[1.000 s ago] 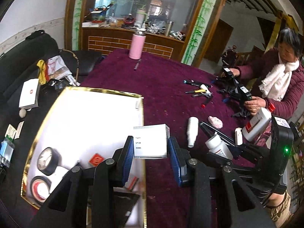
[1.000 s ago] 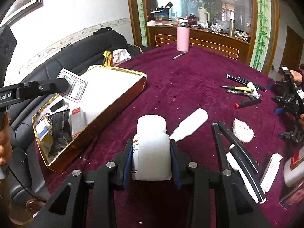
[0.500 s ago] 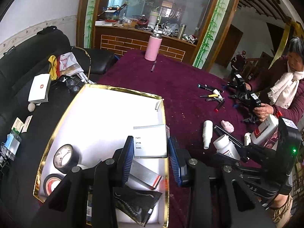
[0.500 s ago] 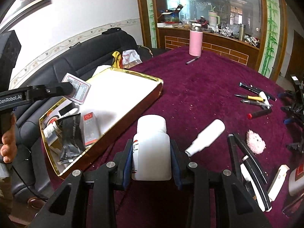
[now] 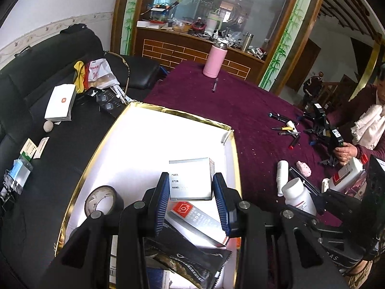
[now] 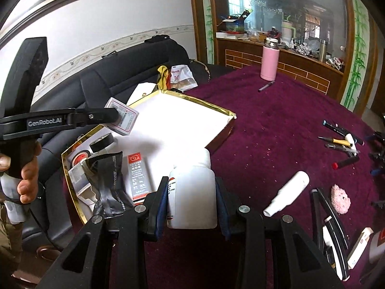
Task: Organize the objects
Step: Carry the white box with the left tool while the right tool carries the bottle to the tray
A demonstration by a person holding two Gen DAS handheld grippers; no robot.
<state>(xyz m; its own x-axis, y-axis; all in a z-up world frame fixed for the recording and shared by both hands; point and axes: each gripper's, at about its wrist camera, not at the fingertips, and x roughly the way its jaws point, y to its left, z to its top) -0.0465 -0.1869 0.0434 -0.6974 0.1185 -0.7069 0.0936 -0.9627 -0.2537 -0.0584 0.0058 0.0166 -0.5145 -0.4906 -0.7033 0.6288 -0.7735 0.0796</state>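
Observation:
My left gripper [image 5: 191,192] is shut on a small white box [image 5: 191,179] and holds it above the white, gold-rimmed tray [image 5: 154,142]. From the right wrist view the same box [image 6: 124,118] hangs over the tray [image 6: 182,122] in the left gripper [image 6: 115,116]. My right gripper [image 6: 191,204] is shut on a white plastic bottle [image 6: 192,192], held over the purple tablecloth just beside the tray's near right edge. The bottle also shows in the left wrist view [image 5: 299,196]. The tray holds tape rolls [image 5: 103,201], a black packet [image 5: 185,262] and a grey 502 box [image 5: 197,221].
On the purple tablecloth [image 6: 276,132] lie a white spray bottle [image 6: 287,196], a pink fluffy ball [image 6: 340,198], pens [image 6: 341,137], a marker [image 6: 266,86] and a pink flask [image 6: 269,59]. A black sofa [image 5: 36,110] with clutter stands left. Another person [image 5: 365,125] with grippers sits far right.
Both grippers have moved left toward the tray. The white box now hangs over the tray's inside, and the bottle has come up to the tray's edge. Both stay shut.

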